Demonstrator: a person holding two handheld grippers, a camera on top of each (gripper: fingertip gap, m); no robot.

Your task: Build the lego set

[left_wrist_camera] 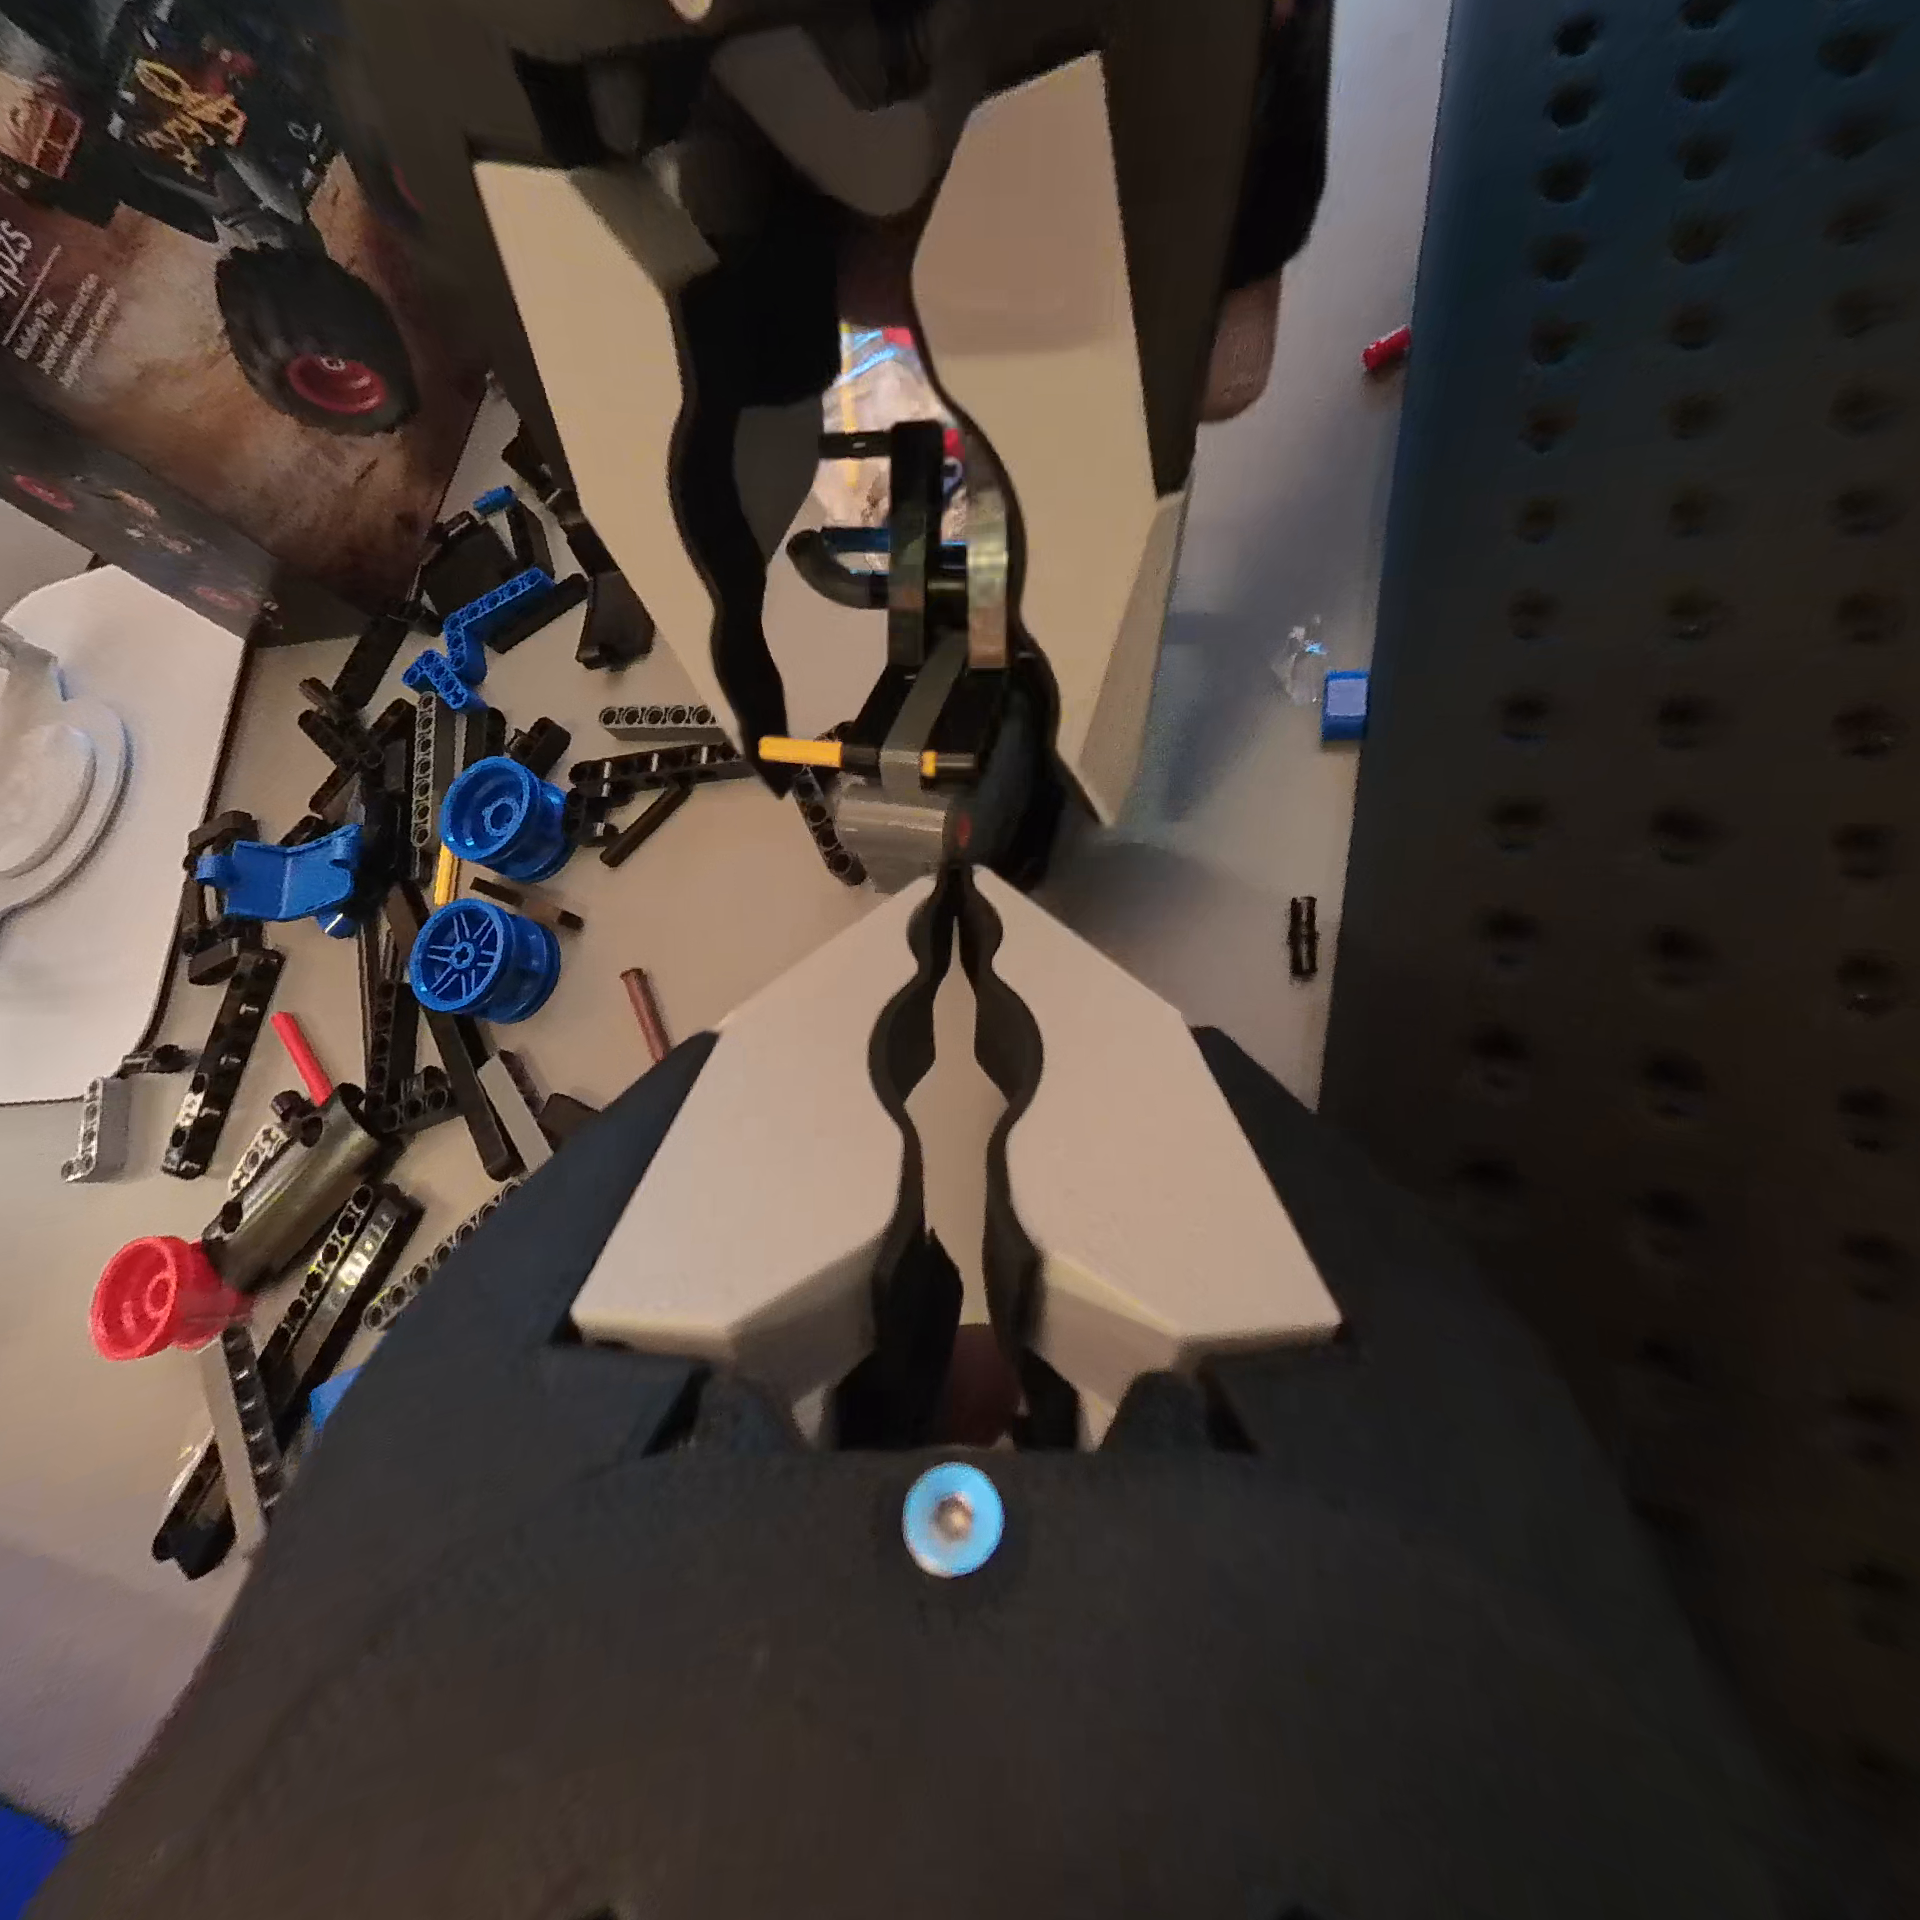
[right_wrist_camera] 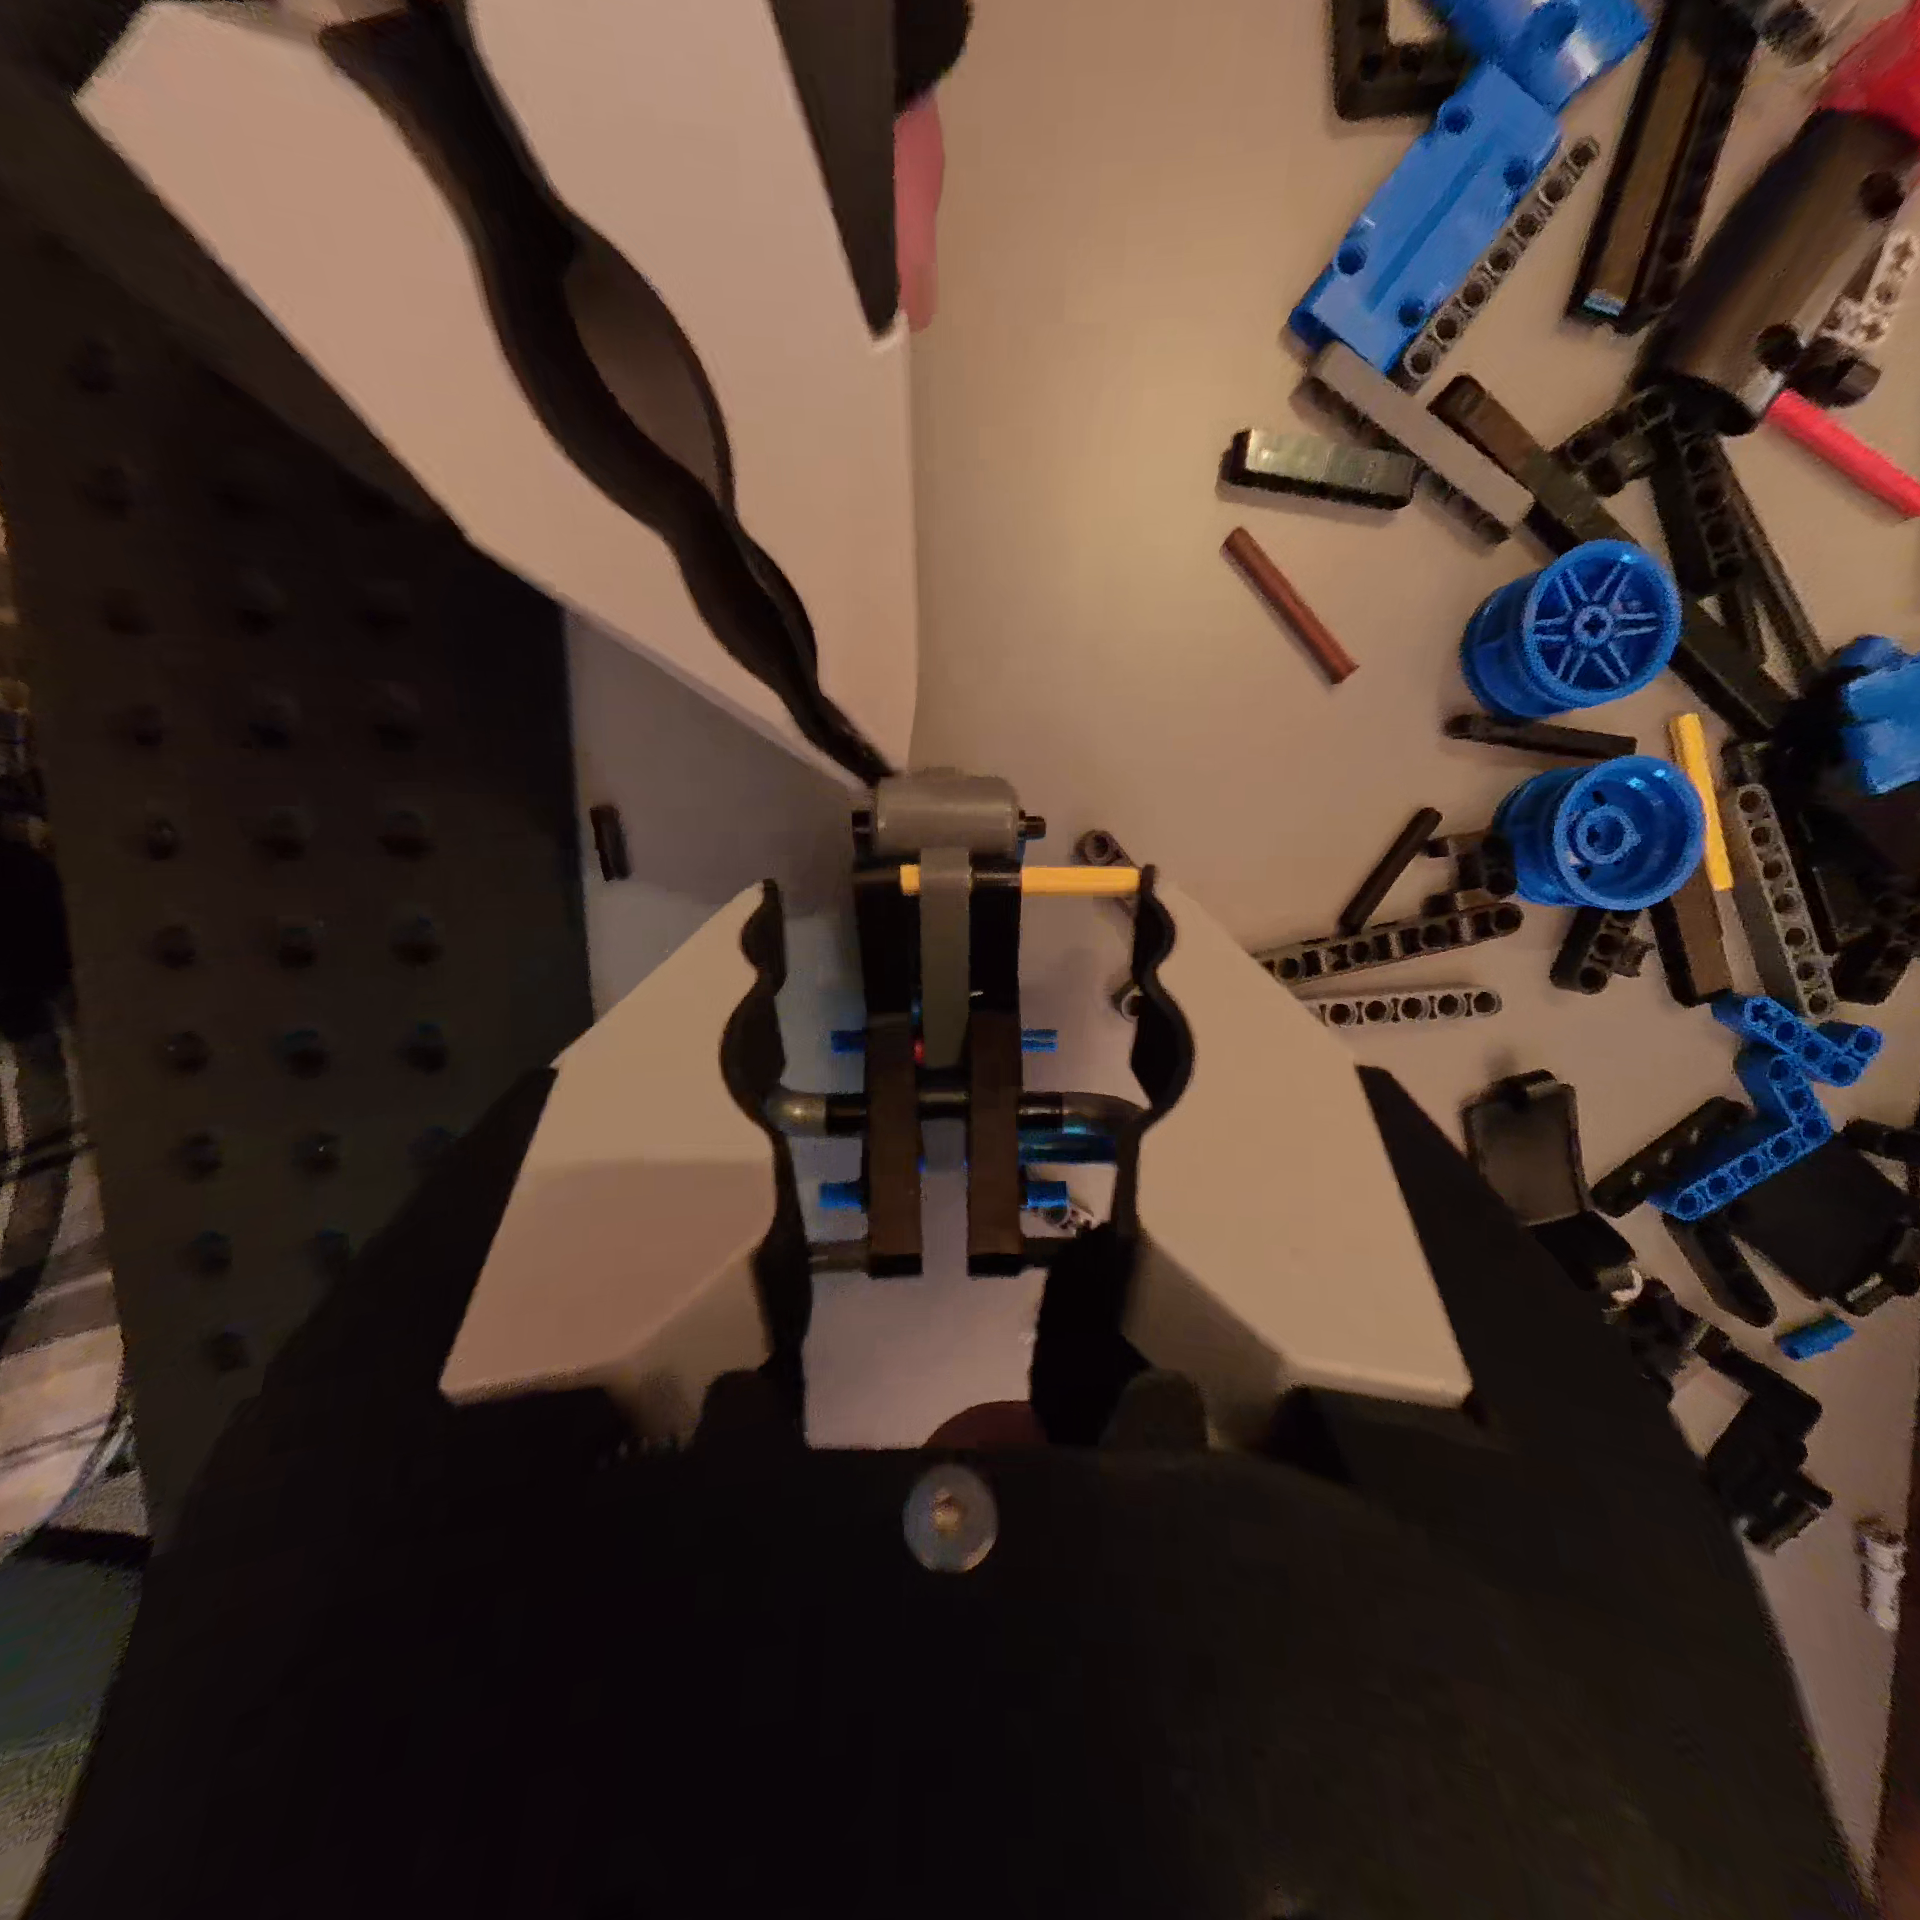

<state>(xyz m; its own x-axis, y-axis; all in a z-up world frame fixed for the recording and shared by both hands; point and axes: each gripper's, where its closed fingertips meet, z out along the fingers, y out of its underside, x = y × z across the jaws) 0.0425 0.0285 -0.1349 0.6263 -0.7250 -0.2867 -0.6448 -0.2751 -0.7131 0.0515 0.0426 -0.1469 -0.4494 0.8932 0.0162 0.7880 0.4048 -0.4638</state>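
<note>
A small black and grey lego assembly [right_wrist_camera: 940,1039] with a yellow axle [right_wrist_camera: 1075,881] through it stands between the fingers of my right gripper [right_wrist_camera: 958,899]. That gripper is open; light gaps show between its pads and the black beams, and the axle's end meets the right fingertip [right_wrist_camera: 1148,904]. My left gripper [left_wrist_camera: 951,888] is shut, with its tips against the grey piece [left_wrist_camera: 894,831] at the assembly's end. It comes in from the upper left in the right wrist view [right_wrist_camera: 868,764]. In the left wrist view the right gripper [left_wrist_camera: 904,769] reaches down from above around the assembly [left_wrist_camera: 925,623].
Loose black, grey and blue parts lie in a pile, with two blue wheels [left_wrist_camera: 504,816] [right_wrist_camera: 1569,623] and a red wheel [left_wrist_camera: 145,1299]. The set's box [left_wrist_camera: 208,312] stands at the back left. A dark perforated panel [left_wrist_camera: 1662,831] borders the table, and a black pin [left_wrist_camera: 1304,935] lies beside it.
</note>
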